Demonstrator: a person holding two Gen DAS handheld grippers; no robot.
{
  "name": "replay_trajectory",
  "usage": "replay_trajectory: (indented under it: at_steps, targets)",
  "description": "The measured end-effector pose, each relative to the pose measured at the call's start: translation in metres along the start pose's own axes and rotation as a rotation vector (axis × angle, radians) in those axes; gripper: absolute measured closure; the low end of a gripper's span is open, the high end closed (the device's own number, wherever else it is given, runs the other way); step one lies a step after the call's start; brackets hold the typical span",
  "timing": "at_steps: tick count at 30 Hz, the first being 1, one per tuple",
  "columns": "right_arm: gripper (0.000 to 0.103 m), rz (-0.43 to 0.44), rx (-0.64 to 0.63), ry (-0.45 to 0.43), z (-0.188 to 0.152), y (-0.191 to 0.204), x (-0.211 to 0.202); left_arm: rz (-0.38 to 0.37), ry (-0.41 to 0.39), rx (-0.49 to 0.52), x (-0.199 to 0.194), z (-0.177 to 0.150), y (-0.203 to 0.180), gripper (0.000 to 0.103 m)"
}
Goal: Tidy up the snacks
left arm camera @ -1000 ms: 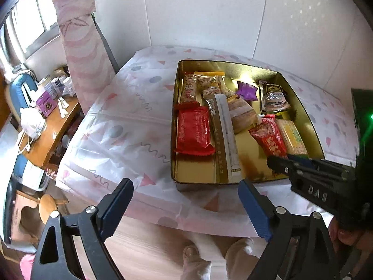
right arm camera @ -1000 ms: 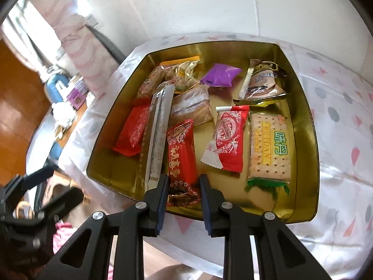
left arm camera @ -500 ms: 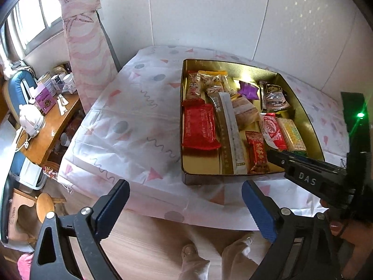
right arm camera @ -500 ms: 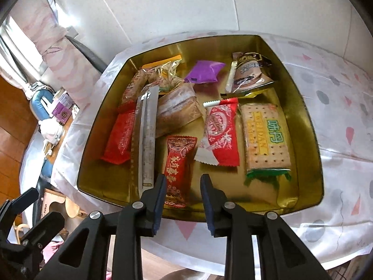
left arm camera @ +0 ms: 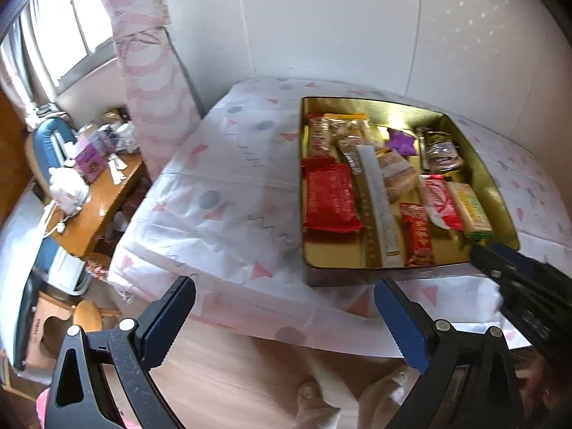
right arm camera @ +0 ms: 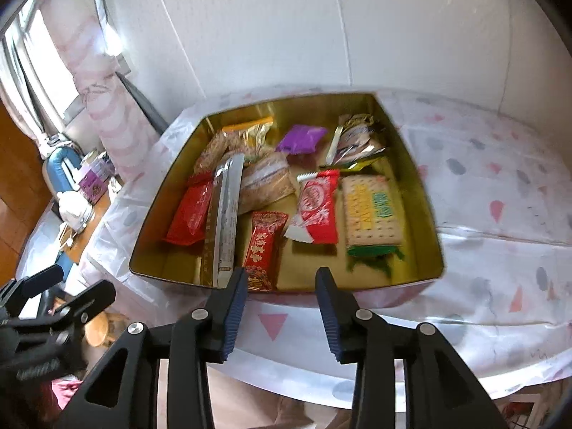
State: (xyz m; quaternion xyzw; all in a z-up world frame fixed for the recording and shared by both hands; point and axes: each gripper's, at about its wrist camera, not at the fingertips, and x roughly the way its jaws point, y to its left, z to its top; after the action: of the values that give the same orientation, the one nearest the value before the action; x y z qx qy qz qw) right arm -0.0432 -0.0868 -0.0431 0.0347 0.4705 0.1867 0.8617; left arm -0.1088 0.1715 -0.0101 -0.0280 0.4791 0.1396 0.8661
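Both tongs hang empty short of the gold tin (right arm camera: pixel 411 164): my right tongs (right arm camera: pixel 280 307) are opening beside its near wall (the red snack (right arm camera: pixel 262 246) lies flat inside), left tongs (left arm camera: pixel 286 321) spread wide, still opening

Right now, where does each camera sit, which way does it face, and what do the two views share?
Left wrist: on the left gripper, jaws opening, empty, off the table's near edge, facing the gold tin obliquely; right gripper and a foot below show.
Right wrist: on the right gripper, jaws opening, empty, at the tin's near rim; left gripper shows.
Shared: tin, red patterned packet, biscuit pack.
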Motion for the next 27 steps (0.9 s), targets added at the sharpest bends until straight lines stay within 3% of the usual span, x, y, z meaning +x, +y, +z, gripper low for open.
replay_trajectory:
  at_steps: [2,5,6,11,27]
  targets:
    - [0.058,-0.025,-0.008,-0.035,-0.004,0.001,-0.010,0.018,0.004,-0.007,0.000,-0.002,0.002,0.002]
    - [0.035,-0.047,-0.007,-0.087,-0.011,0.002,-0.025,0.024,0.011,-0.006,0.001,-0.005,0.004,0.002]
    - [0.032,-0.053,-0.005,-0.099,-0.011,0.003,-0.028,0.013,0.009,-0.009,0.000,-0.006,0.004,0.002]
    - [0.032,-0.097,-0.031,-0.136,-0.017,0.011,-0.040,-0.014,-0.002,-0.010,-0.005,-0.012,0.003,0.002]
    - [0.032,-0.122,-0.042,-0.165,-0.021,0.016,-0.044,-0.017,-0.049,0.037,-0.015,-0.013,-0.005,0.002]
